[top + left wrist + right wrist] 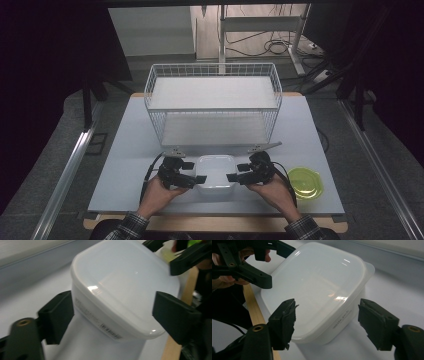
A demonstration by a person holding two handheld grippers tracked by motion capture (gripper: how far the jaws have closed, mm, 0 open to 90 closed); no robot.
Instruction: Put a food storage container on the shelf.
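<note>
I have the left tool and right tool flanking the white tub, both released. Step: two-sided grasp. Next: squeeze evenly on both walls, then lift level.

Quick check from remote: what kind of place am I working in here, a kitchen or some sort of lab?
Most likely a lab or recording workspace, not a kitchen: a plain grey table bearing only a staged wire basket, white lidded container and green lid, with dark curtains, metal rails and loose floor cables around it.

Your left claw sits at the white container's left side, your right claw at its right, both pointing inward; each claw's jaws straddle a corner, apart from its walls, forearms low behind
</note>
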